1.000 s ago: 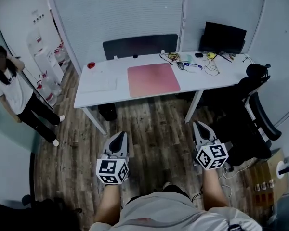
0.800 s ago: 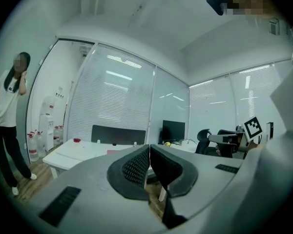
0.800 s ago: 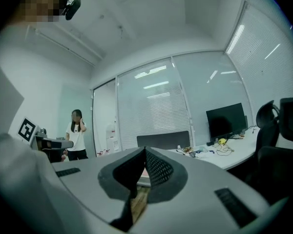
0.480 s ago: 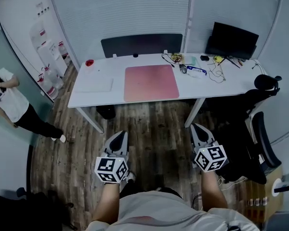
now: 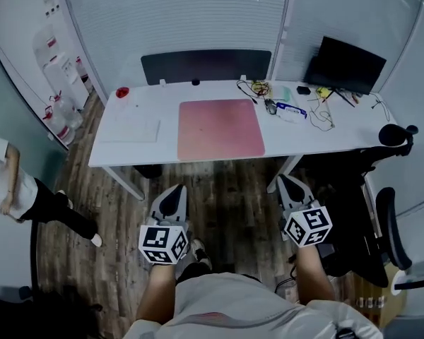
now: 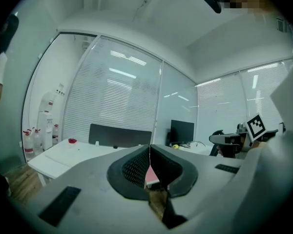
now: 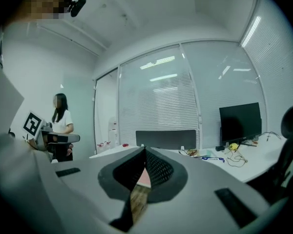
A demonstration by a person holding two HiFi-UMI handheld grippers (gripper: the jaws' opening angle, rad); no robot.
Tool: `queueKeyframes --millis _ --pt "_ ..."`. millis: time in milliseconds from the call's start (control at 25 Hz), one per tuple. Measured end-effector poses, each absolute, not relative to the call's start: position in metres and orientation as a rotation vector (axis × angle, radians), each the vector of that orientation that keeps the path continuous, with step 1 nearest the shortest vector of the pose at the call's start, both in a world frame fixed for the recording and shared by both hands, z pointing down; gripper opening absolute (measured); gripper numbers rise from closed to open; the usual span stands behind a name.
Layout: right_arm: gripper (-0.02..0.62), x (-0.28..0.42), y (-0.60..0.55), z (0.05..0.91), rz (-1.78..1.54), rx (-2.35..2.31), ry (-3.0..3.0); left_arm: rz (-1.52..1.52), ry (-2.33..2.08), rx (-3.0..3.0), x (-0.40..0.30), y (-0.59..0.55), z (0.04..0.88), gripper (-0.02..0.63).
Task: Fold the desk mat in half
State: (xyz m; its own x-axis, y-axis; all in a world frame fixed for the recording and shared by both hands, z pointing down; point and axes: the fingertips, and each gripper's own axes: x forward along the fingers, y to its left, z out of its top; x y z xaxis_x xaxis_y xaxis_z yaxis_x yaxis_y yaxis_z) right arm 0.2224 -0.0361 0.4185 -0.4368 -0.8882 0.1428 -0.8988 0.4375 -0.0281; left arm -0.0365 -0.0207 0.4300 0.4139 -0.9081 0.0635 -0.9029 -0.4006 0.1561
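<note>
Both pairs of jaws are sitting pressed fully together, gripping nothing. The left gripper (image 5: pixel 174 189) and right gripper (image 5: pixel 285 181) are hanging over the dark wooden floor (image 5: pixel 230 189), short of the long white desk (image 5: pixel 353 131). The flat pink rectangular desk mat (image 5: pixel 220 128) is lying unfolded ahead of the jaws, between their two lines and well apart from both tips.

Nothing is being folded yet. Closed jaws meeting the mat would likely be shoving it across the desk instead of pinching it. Its thin edge is lying flush, offering little to grab. The tangle of loose cables (image 5: pixel 318 115) beyond the right jaws could snag, and uneven corner grips would probably be skewing the fold.
</note>
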Motion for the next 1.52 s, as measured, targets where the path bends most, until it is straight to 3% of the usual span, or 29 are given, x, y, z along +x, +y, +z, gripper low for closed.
queueKeyframes --millis 520,920,1280,1520 --pt "0.051 0.144 -0.196 0.413 0.116 1.578 -2.575 -0.027 -1.659 2.441 -0.118 -0.170 0.434 0.014" --pt "0.051 0.157 -0.279 0.432 0.170 1.441 -2.633 0.003 -1.760 2.365 -0.101 -0.228 0.439 0.014" --pt "0.051 0.211 -0.368 0.437 0.182 1.279 -2.700 -0.021 -1.912 2.232 -0.049 -0.283 0.435 0.014" --pt "0.051 0.196 -0.389 0.454 0.206 1.163 -2.696 -0.012 -1.962 2.154 -0.057 -0.292 0.446 0.014"
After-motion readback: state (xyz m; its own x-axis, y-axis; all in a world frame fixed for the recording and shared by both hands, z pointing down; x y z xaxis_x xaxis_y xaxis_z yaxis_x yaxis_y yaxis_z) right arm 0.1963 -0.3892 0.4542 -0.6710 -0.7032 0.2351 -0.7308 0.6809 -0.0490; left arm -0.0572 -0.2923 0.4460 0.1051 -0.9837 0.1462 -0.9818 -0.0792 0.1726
